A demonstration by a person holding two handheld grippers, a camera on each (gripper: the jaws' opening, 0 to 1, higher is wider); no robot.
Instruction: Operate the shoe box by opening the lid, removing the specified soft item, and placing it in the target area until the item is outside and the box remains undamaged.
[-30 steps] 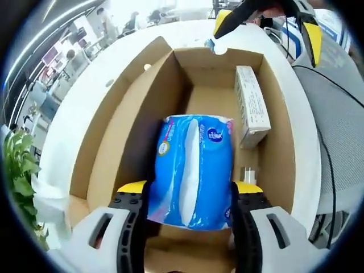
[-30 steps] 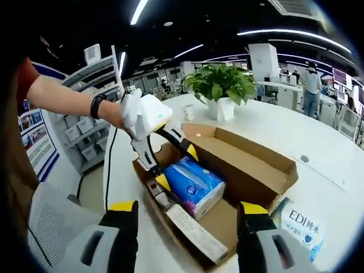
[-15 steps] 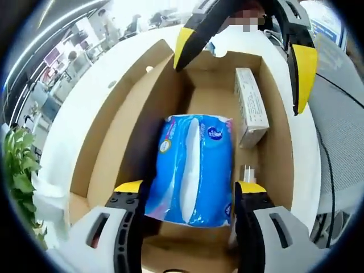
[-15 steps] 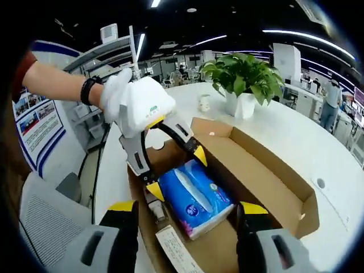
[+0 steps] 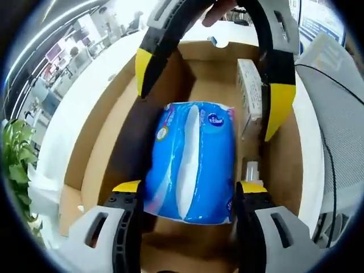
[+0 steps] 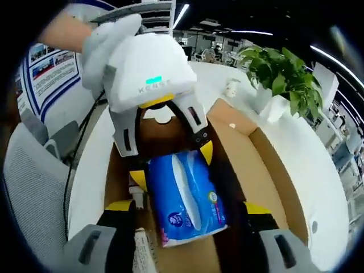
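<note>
A blue plastic tissue pack (image 5: 190, 162) lies lengthwise in the open cardboard shoe box (image 5: 108, 142). My left gripper (image 5: 189, 186) has its yellow-tipped jaws pressed against both sides of the pack's near end. In the right gripper view the left gripper (image 6: 170, 166) reaches down from above, a gloved hand on its white body, gripping the tissue pack (image 6: 185, 199). My right gripper (image 6: 187, 207) is open, its jaws wide on either side of the pack's other end. The right gripper (image 5: 211, 88) enters the left gripper view from the top, straddling the pack without touching it.
A long white carton (image 5: 248, 85) lies along the box's right wall, with a small object (image 5: 250, 169) below it. The box stands on a white table (image 6: 318, 199). A potted plant (image 6: 276, 71) stands beyond the box. A grey mesh chair (image 6: 28, 187) is beside the table.
My right gripper has dropped from above the box's far end down over the tissue pack, jaws still wide. The left gripper kept its hold at the pack's near end.
</note>
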